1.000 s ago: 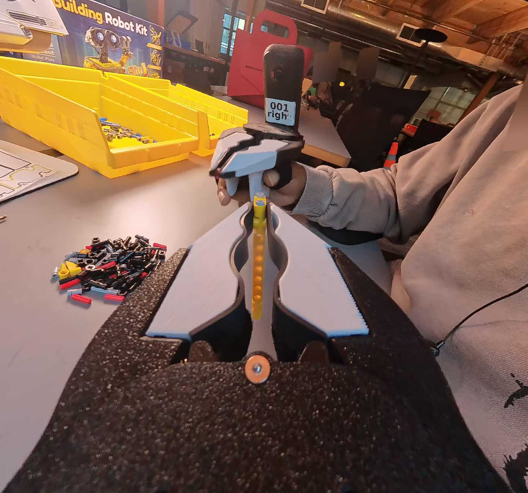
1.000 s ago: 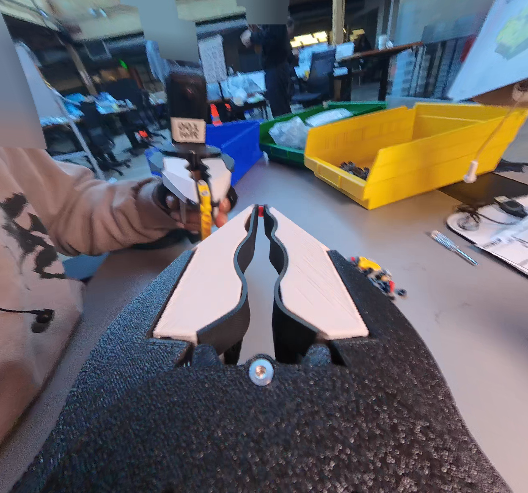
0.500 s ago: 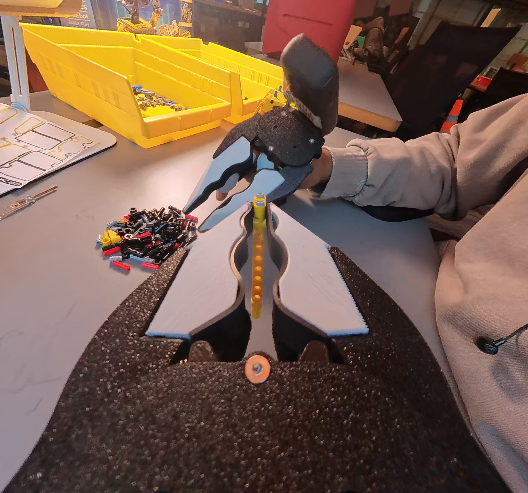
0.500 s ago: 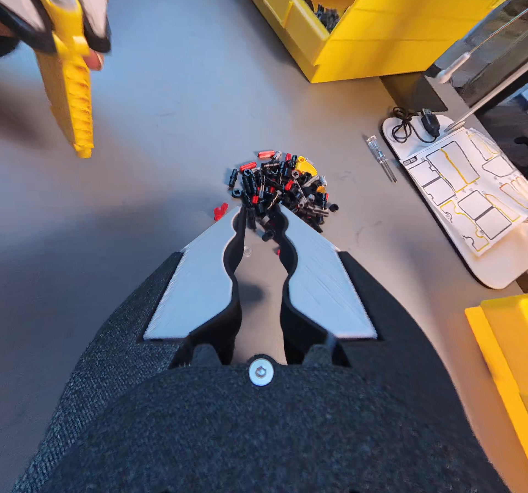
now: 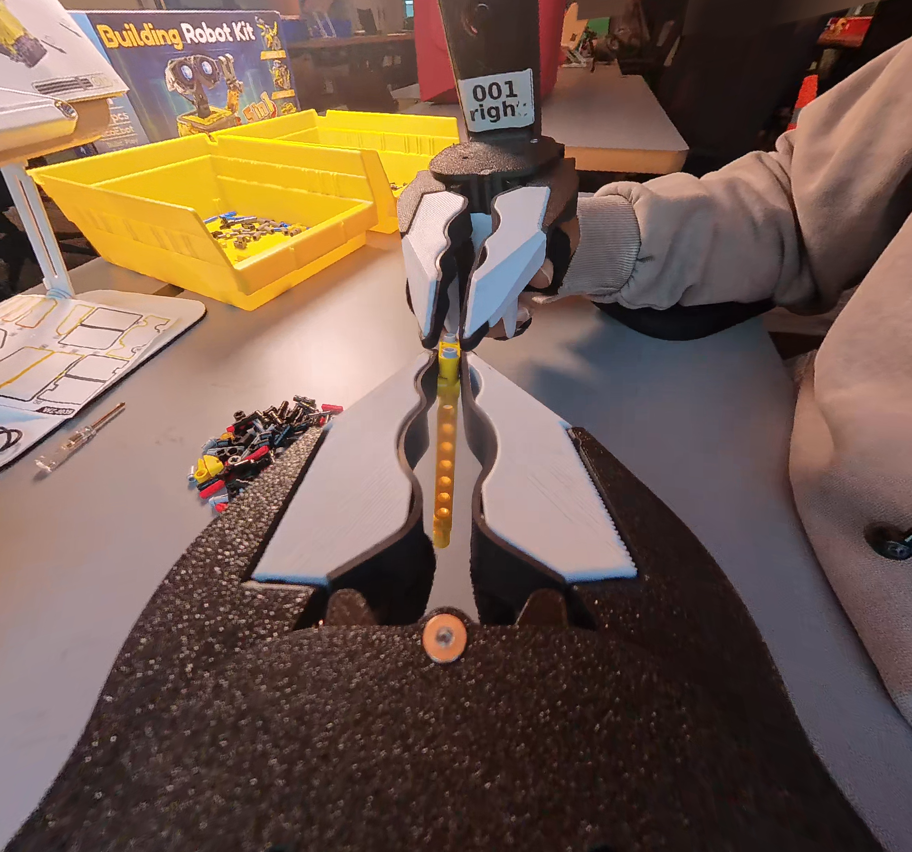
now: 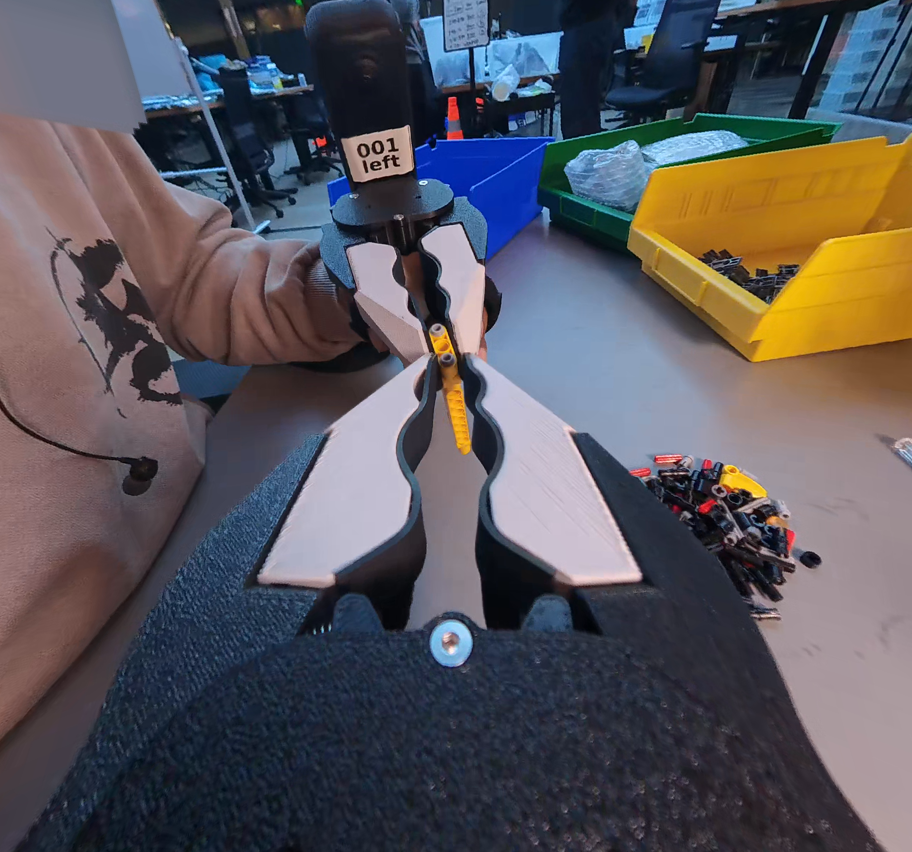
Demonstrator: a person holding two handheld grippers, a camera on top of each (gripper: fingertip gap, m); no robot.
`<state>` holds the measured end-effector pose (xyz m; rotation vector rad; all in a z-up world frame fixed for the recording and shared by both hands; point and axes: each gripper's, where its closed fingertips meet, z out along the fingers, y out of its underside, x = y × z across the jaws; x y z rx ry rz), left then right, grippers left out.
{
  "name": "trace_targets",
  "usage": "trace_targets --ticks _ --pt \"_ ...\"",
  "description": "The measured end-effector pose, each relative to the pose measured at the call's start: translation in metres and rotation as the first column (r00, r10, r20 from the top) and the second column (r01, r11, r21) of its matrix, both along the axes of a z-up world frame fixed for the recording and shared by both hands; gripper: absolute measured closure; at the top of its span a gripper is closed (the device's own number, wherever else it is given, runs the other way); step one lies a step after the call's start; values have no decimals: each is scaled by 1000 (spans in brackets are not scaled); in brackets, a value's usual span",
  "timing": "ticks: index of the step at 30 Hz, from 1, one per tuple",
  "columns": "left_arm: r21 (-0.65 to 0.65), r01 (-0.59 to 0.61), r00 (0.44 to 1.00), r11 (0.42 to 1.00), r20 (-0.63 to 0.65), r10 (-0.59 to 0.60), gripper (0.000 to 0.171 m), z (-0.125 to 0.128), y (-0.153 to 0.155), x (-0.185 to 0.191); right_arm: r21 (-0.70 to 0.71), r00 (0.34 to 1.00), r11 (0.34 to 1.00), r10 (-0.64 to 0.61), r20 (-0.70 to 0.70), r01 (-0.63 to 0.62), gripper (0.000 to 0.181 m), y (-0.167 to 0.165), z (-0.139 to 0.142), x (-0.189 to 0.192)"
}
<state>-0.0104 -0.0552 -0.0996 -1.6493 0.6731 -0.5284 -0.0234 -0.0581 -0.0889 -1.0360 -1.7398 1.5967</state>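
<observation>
My left gripper (image 5: 449,360) is shut on the far end of a long yellow beam with holes (image 5: 445,438), held above the grey table (image 5: 641,433). My right gripper (image 5: 446,335) faces it tip to tip and is shut on a small grey pin (image 5: 448,339) set against the beam's end. In the right wrist view, my right gripper (image 6: 446,360) holds the grey pin (image 6: 447,360) at a hole in the yellow beam (image 6: 457,414). The left gripper (image 6: 437,339) grips the beam just behind it.
A pile of small black, red and yellow parts (image 5: 256,443) lies on the table; it also shows in the right wrist view (image 6: 725,507). Yellow bins (image 5: 197,216), a blue bin (image 6: 493,172) and a green bin (image 6: 592,206) stand behind. A screwdriver (image 5: 79,438) and an instruction sheet (image 5: 74,349) lie left. My two grippers' fingertips are within a few centimetres of each other. The screwdriver (image 5: 79,438) is about equally far from each gripper, around 30 cm.
Half a second ago my right gripper was open and pointed down over the pile. It is now raised, shut on a grey pin and meets the beam's end. The left gripper kept hold of the beam.
</observation>
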Motion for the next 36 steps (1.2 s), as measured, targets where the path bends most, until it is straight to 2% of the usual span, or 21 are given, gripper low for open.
trace_targets --ticks 5,14,24,27,33,36 --pt "-13 27 999 1000 -38 -27 165 -5 -3 4 48 1000 998 29 11 -29 174 -4 -4 4" --pt "-102 82 989 991 -117 -94 165 -21 -11 13 337 998 940 56 16 -58 174 -12 -19 15" --pt "-129 86 979 988 -173 -108 165 -28 -14 15 369 995 924 83 56 -98 175 -15 -26 18" --pt "-143 90 974 986 -195 -117 165 -32 -16 16 430 994 897 81 67 -103 175 -17 -29 19" --pt "-170 79 958 982 -261 -122 165 -43 -17 16 612 995 785 61 79 -96 176 -18 -41 21" --pt "-179 83 959 980 -254 -127 165 -43 -18 17 630 996 772 58 70 -89 176 -19 -41 21"
